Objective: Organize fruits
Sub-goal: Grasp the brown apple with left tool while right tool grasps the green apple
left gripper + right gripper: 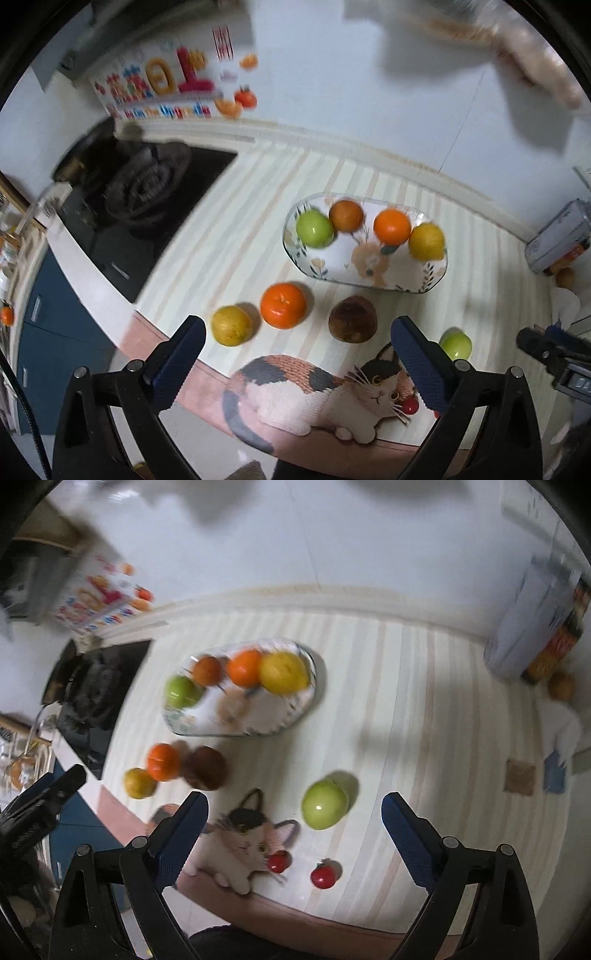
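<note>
Left gripper (297, 350) above striped table (480, 266), jaws spread wide, nothing between. Right gripper (294, 829) likewise, jaws apart, empty. Oval floral glass plate (373, 273) holding four along far side: green apple (314, 228), brownish-orange round fruit (345, 216), bright orange (392, 226), yellow citrus (427, 241). Loose on table, in front of plate: yellow citrus fruit (231, 325), orange tangerine (283, 305), dark brown fruit (352, 324), second green apple (325, 804) just ahead of right jaws. Two small red tomatoes (322, 876) near cat-print mat (314, 391).
</note>
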Demonstrator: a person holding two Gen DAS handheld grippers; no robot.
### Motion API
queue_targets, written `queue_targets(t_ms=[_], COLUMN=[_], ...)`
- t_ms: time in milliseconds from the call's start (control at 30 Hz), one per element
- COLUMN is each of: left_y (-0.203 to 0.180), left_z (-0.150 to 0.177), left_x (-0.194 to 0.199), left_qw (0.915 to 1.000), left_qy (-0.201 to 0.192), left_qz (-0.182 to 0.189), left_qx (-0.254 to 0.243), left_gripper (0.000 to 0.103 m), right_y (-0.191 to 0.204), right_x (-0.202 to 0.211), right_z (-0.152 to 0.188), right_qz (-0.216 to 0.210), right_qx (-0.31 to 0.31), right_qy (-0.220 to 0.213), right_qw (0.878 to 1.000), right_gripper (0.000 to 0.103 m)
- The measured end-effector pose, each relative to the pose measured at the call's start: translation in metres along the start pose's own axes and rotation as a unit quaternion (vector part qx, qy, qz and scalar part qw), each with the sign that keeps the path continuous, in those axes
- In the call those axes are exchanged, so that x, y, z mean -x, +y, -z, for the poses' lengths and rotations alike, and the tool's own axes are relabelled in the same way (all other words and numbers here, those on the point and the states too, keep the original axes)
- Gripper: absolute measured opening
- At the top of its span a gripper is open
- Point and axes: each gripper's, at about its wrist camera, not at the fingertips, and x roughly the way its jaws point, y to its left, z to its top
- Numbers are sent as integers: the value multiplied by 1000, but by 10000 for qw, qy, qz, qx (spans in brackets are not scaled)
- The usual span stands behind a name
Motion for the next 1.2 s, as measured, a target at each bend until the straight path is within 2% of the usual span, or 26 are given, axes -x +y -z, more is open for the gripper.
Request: queue_targets(t_ms=[67, 267, 300, 367, 500, 533, 567, 633, 733, 833, 967, 1067, 1200], left_y=[-6, -35, -39, -48, -60, -62, -64, -67, -69, -73, -72, -69, -66], left_z=[-3, -8, -9, -9, -7, -6, -5, -4, -1, 4, 32, 51, 57], left_x=[-29, -95, -103, -123, -153, -157, -162, -169, -176, -170, -157, -148, -144], left_qw=[9994, 9954, 9942, 9908, 9836, 9829, 9819, 9794, 9765, 9785, 9775, 9774, 9783], left_qy=[316, 874, 972, 1215, 1594, 1624, 1659, 1771, 1896, 1779, 1819, 1832, 1810], left_qz=[97, 144, 179, 245, 354, 350, 368, 435, 732, 649, 682, 699, 751], left_qx=[-59, -370, -426, -544, -764, -794, -841, -863, -712, -817, -822, -794, -668], left_gripper=[103, 102, 102, 96, 93, 92, 88, 76, 63, 62, 62, 62, 62], right_y=[-11, -37, -40, -42, -44, -44, -43, -42, -39, -36, -25, -27, -25], right_x=[-28, -107, -116, -126, -143, -145, -148, -156, -157, -153, -152, -156, -156], right_z=[-2, 3, 5, 8, 11, 10, 10, 12, 11, 12, 21, 24, 26], right_qz=[0, -32, -32, -110, -243, -254, -281, -231, -85, -170, -98, -143, -104], right_qx=[-129, -578, -641, -733, -854, -871, -885, -849, -695, -542, -166, -267, -202], right_qy=[285, 1039, 1114, 1209, 1300, 1309, 1341, 1426, 1412, 1496, 1597, 1634, 1597], right_qw=[9995, 9929, 9917, 9899, 9875, 9872, 9866, 9859, 9875, 9871, 9870, 9861, 9869], right_gripper=[97, 95, 94, 82, 76, 72, 70, 68, 58, 57, 57, 58, 58])
